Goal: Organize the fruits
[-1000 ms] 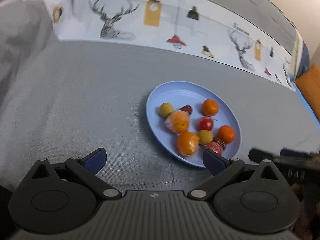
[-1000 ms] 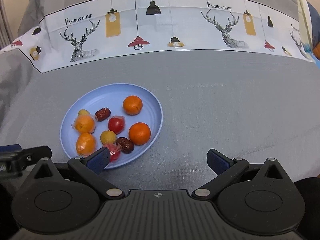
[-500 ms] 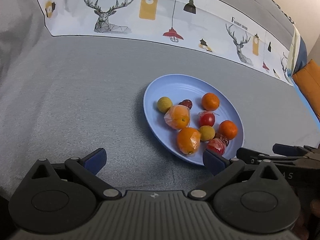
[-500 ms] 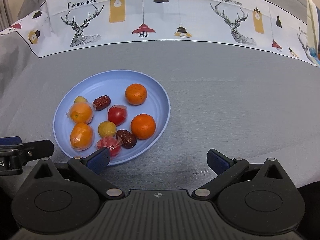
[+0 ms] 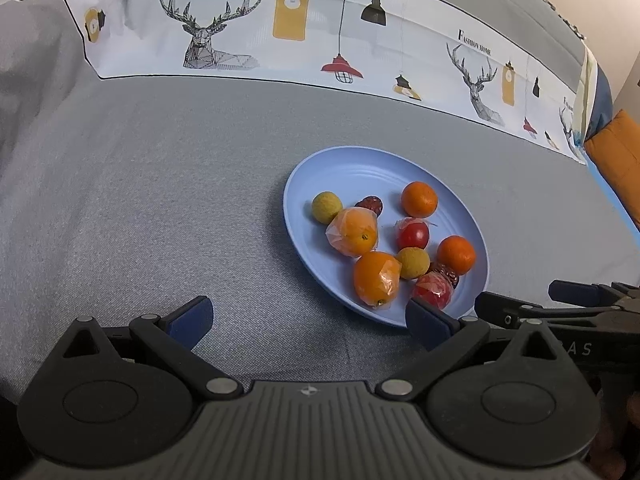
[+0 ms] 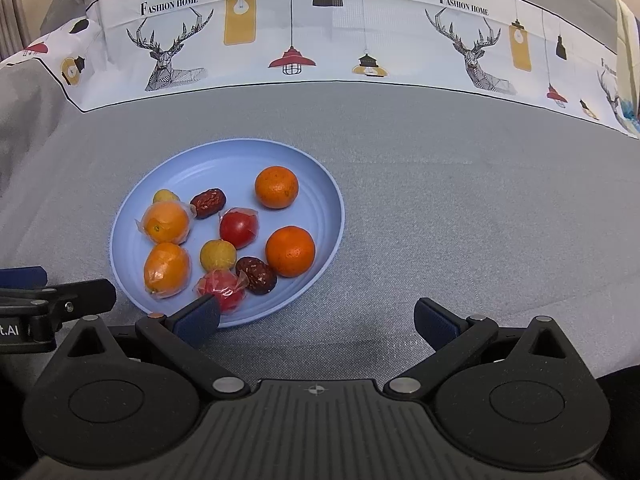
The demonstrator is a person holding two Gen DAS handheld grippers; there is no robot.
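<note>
Now both grippers' jaws gape wide and empty, fruit plate [image 6: 332,216] just ahead.

Grey cloth [image 6: 460,208] w/ deer-print band [image 6: 320,36]; orange cushion [image 5: 618,160] at right.

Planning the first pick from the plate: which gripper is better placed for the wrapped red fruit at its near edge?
Right gripper: open, one finger beside the wrapped red fruit.

Probably a home: deer-print cloth [image 6: 320,40].
</note>
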